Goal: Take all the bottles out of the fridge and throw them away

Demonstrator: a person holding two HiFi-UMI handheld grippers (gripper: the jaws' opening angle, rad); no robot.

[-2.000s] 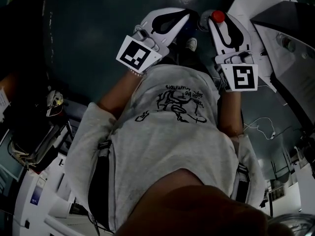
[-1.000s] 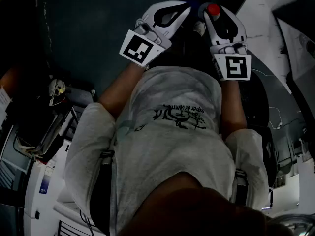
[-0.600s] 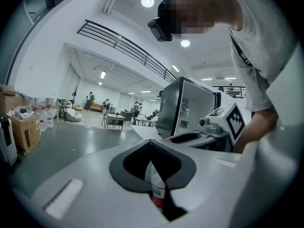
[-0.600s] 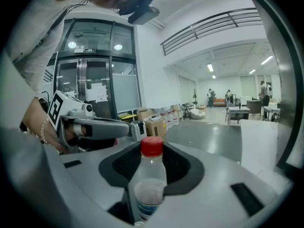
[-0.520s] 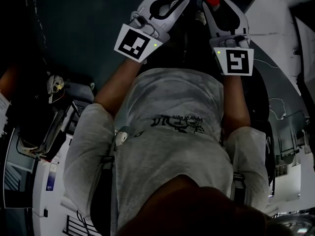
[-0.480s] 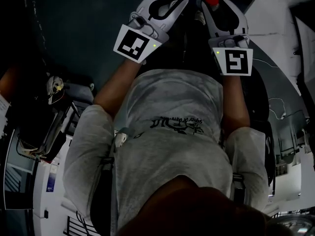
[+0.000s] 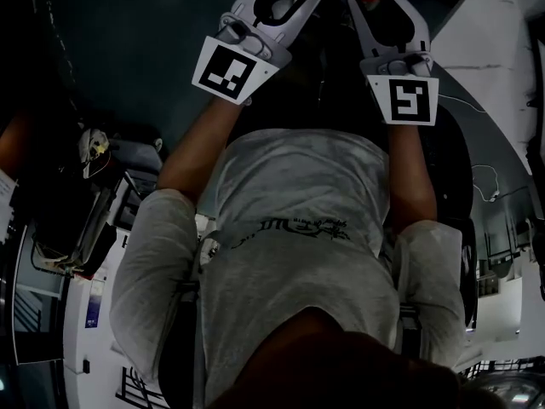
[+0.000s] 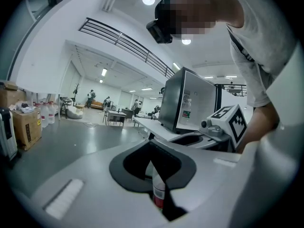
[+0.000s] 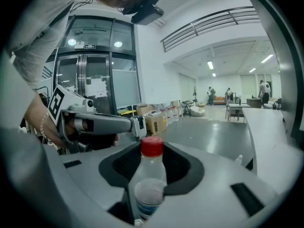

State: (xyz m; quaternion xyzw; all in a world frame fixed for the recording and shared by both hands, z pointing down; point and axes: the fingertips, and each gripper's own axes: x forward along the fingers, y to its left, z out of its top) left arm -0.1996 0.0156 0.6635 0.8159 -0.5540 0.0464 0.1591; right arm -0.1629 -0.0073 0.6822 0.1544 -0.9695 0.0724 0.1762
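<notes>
Right gripper (image 9: 151,172) is clamped on the body of a clear plastic bottle with a red cap (image 9: 152,147), its neck rising between the fingers. Left gripper (image 8: 157,177) is likewise closed on a slim clear plastic bottle with a red label (image 8: 159,194). Both judged light, thin-walled and smooth, so they may dent or slip; the best hold is mid-body, below the shoulder.

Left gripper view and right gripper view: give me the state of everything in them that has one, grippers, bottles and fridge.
left gripper: shut on the red-labelled bottle.
red-labelled bottle: clamped between the jaws; cap not visible.
right gripper: shut on the red-capped bottle.
red-capped bottle: clamped between the jaws, cap on.
fridge: standing on a white table; door open or shut, cannot tell.
green-labelled bottle: upright at the fridge's front.
</notes>
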